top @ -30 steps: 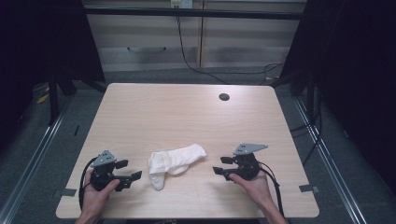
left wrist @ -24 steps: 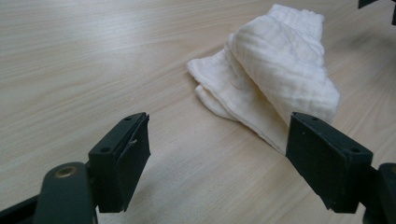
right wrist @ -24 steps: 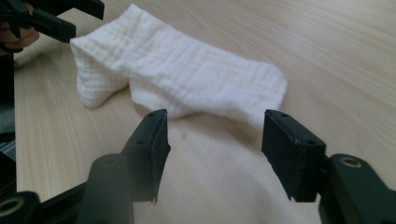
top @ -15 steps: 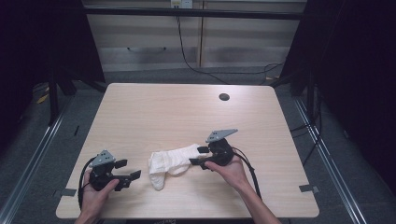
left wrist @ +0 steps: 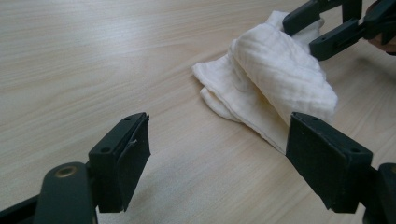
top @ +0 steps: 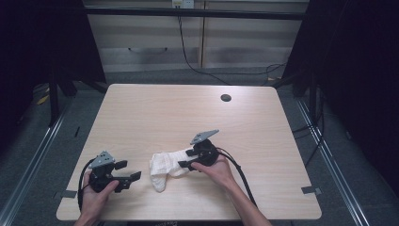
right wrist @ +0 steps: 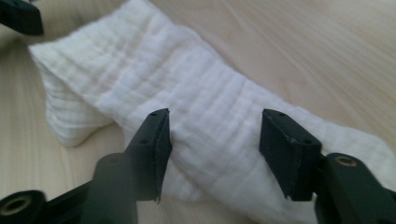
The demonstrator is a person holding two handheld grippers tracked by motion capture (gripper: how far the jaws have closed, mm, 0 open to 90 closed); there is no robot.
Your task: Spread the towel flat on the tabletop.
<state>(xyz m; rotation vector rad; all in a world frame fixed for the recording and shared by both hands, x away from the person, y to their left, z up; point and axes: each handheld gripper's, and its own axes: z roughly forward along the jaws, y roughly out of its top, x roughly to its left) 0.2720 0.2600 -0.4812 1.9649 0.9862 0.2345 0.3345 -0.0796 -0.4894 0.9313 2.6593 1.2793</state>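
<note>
Nearest to me, my left gripper (top: 123, 173) sits where it was a second ago, at the near left corner of the table (top: 141, 108). Its fingers (left wrist: 122, 158) stand wide apart with nothing between them, aimed at the white cloth (top: 167, 165) just beyond.

What has changed is on the other side. My right gripper (top: 187, 158) has slid in from the near right part of the table and now sits at the cloth's right end. I take that as the approach done and the grasp about to start.

Its fingers (right wrist: 156, 144) have just been closing a little but are still well open. In the right gripper view they straddle the bunched middle of the cloth (right wrist: 205, 126), which lies between them unpinched. The cloth itself lies crumpled on the table, between the two grippers.
</note>
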